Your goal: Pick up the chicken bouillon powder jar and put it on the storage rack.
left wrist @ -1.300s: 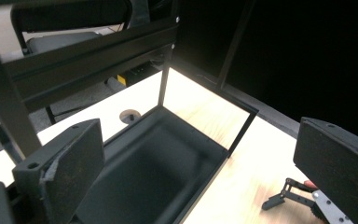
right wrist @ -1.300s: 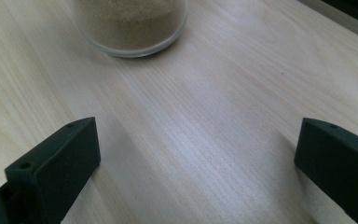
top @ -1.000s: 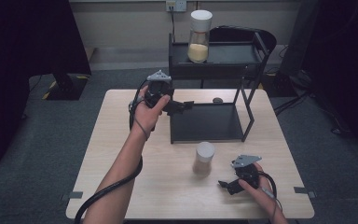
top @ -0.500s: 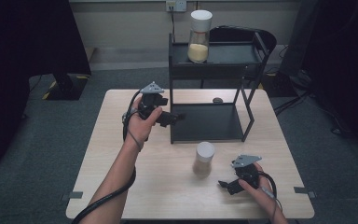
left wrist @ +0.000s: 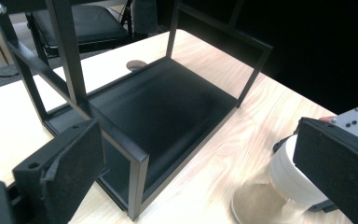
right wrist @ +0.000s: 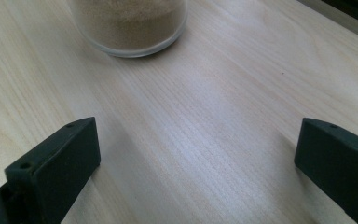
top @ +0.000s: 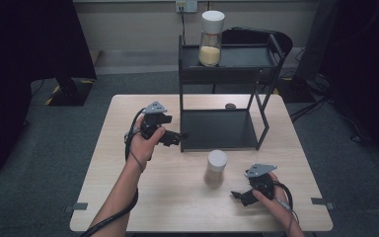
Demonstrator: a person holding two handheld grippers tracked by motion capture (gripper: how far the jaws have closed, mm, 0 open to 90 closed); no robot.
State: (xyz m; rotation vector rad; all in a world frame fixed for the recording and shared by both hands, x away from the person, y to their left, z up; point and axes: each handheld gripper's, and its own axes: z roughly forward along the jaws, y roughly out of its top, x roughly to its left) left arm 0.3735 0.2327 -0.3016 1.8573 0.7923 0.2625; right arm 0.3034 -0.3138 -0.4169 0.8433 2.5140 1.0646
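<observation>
Jar [top: 216,168] of pale powder, white lid on, stands upright on the table [top: 128,202] just in front of the black rack [top: 219,129], between my two hands and touched by neither. A second jar [top: 211,38] of the same kind is already up on the rack's top shelf, so I judge this one is bound for the rack too, perhaps the bare lower shelf.

My right gripper [top: 237,194] rests low near the table's front edge, jaws spread wide and holding nothing; in the right gripper view the jar's glass base [right wrist: 129,28] sits ahead of them, off toward the left jaw rather than centred. My left gripper [top: 181,135] hovers at the rack's front left corner, also released and empty, its jaws straddling the corner post [left wrist: 137,186] in the left gripper view.

What worries me:
- Closing in off-centre, one pad would nudge the jar first and slide or tip it (it is tall for its base, I think).
- Gripping the smooth glass too low or too lightly could let it rotate or slip on the lift.
- The left gripper is near that post; a careless move could knock the rack and shake the jar on top.
</observation>
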